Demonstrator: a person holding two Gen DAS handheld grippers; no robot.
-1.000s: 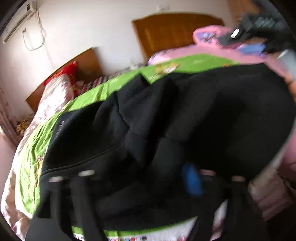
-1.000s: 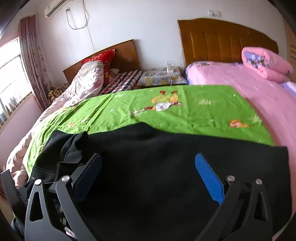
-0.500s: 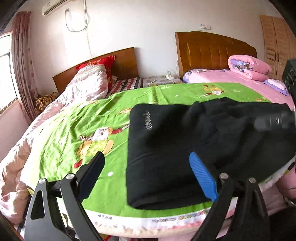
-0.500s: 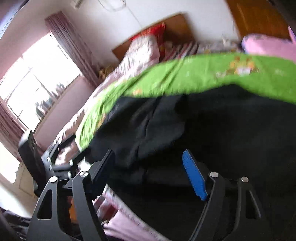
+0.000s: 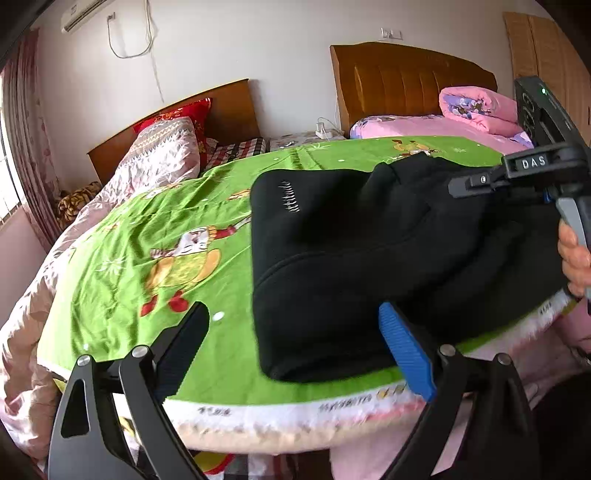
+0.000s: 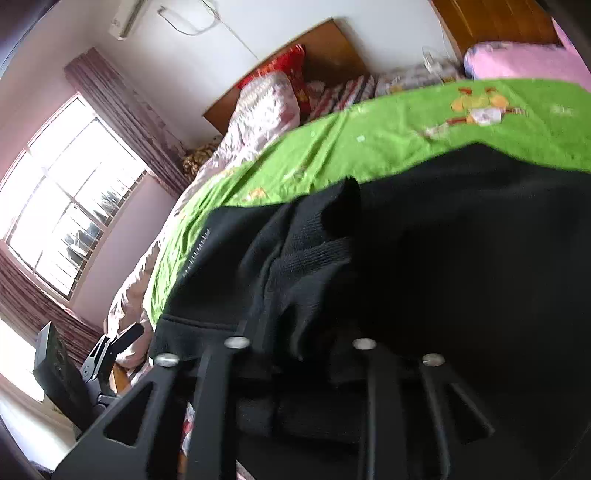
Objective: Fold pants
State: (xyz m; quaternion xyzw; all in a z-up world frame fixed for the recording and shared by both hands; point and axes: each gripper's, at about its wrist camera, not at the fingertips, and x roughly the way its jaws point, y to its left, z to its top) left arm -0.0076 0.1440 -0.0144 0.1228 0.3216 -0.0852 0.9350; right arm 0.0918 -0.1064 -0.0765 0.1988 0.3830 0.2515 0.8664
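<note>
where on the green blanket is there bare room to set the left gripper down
Bare green blanket lies left of the black pants, out to the floral quilt, and behind them toward the headboards. The right near corner is crowded: pants and the right gripper shut on them.

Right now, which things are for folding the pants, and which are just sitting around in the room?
For the job:
black pants
green blanket they lie on
left gripper, open, off the cloth
right gripper, closed on the pants

Just lying about:
pink rolled quilt
red pillow
flowery quilt
air conditioner on the wall
</note>
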